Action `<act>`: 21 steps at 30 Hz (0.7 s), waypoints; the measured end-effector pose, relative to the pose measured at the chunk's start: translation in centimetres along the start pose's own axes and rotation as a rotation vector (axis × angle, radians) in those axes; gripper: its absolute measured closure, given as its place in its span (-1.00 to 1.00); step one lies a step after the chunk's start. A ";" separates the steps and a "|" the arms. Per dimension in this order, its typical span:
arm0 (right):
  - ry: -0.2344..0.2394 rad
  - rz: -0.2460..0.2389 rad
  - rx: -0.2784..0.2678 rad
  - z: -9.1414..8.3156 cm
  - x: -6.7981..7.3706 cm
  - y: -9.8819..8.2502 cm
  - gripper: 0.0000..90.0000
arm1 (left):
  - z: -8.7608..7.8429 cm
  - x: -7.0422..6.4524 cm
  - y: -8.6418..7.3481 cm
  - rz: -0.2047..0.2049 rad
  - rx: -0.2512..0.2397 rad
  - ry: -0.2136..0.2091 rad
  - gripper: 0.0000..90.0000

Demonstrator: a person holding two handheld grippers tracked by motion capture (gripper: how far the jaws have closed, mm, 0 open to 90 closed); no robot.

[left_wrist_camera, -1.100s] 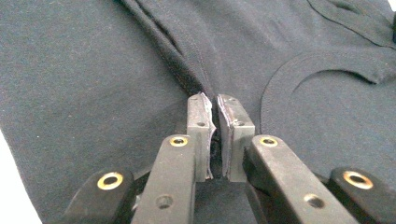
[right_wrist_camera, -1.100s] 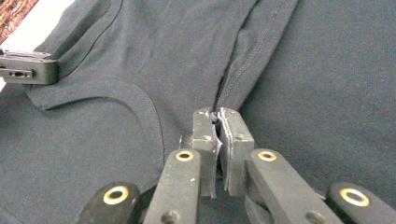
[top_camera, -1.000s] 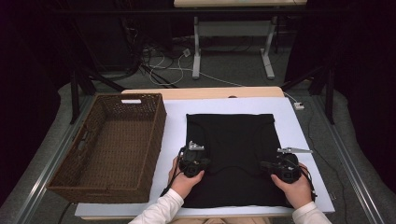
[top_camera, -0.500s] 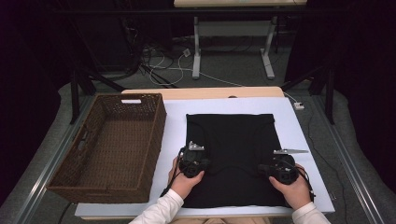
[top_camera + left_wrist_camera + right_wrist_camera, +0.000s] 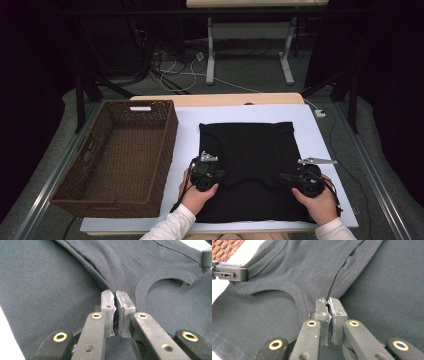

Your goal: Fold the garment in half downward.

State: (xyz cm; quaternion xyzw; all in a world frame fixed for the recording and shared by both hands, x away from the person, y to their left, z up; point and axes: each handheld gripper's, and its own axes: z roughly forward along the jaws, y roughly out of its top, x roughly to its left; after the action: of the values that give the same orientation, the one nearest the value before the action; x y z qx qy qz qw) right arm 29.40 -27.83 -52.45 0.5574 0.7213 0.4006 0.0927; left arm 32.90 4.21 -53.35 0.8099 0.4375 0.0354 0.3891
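Black shirt [image 5: 247,170] flat on white surface [image 5: 185,130] beside basket [image 5: 117,155]; left tool [image 5: 115,293] and right tool [image 5: 328,300] each pinched on a shoulder fold; risk: thin bites slip when lifted, dropping a corner.

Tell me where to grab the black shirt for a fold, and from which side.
Grip the shirt at its shoulder seams, either side of the neckline, coming in from the person's edge. It lies flat and the seams there give a thick ridge to pinch. Left gripper and right gripper are shut on exactly those spots.
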 end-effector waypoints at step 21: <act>0.019 -0.038 -0.021 -3.4 1.1 -2.0 0.93 | -2.5 -2.2 -1.6 0.036 -0.004 -0.029 0.89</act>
State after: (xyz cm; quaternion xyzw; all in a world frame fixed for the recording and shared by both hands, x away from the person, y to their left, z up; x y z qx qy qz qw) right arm 25.57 -28.63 -51.23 0.5386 0.7284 0.4118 0.0993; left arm 29.44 4.64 -52.05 0.8174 0.4170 0.0313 0.3963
